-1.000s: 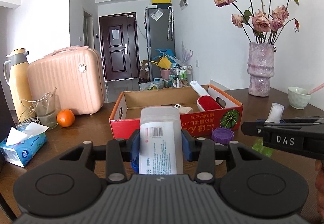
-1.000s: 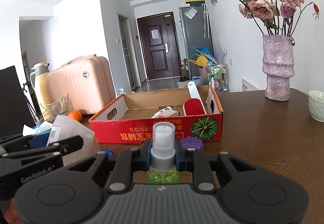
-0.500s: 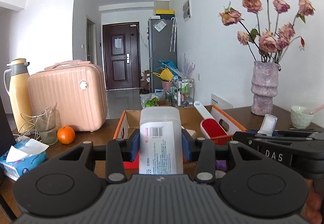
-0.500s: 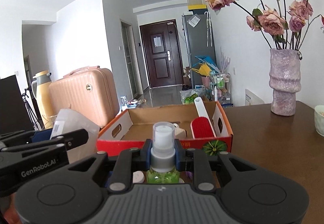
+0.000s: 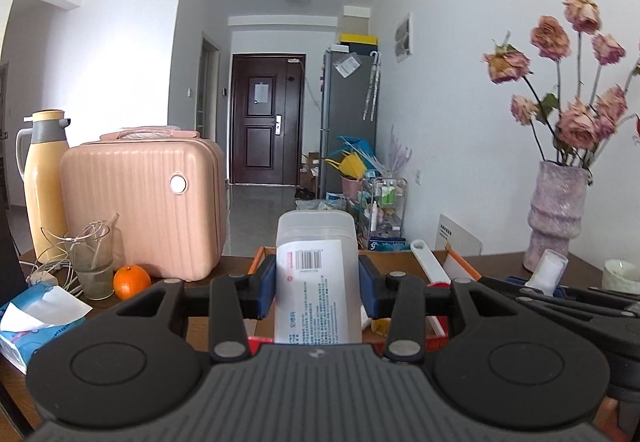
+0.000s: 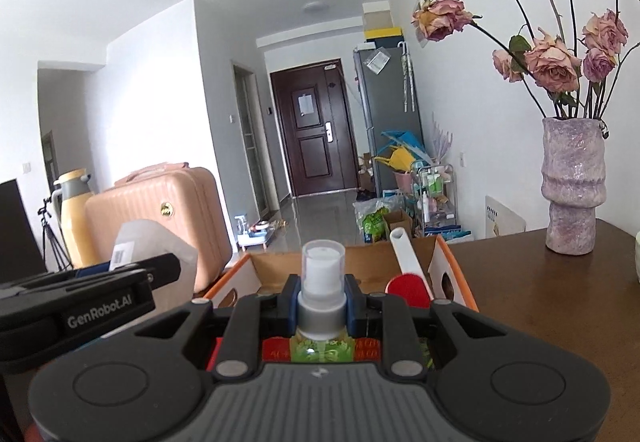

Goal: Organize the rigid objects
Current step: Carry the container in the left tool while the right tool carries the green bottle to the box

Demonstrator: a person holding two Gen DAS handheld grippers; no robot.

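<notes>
Translucent plastic container (image 5: 316, 278) with a barcode label, clamped upright in the left gripper (image 5: 317, 292); green spray bottle (image 6: 322, 300) pinched at its grey collar in the right gripper (image 6: 322, 302), fingers closed hard. Both carried above the near wall of the red cardboard box (image 6: 454, 274) at the desk (image 6: 560, 282) middle. Best lowered level into bare floor of the box, clear of the red brush (image 6: 406, 274) leaning at its right wall, released only once seated.

A ribbed pink hard-shell suitcase (image 5: 148, 210) stands on the dark wooden table (image 6: 540, 282), left of the open red cardboard box (image 6: 452, 274). A round orange fruit (image 5: 131, 281) lies before the suitcase.
</notes>
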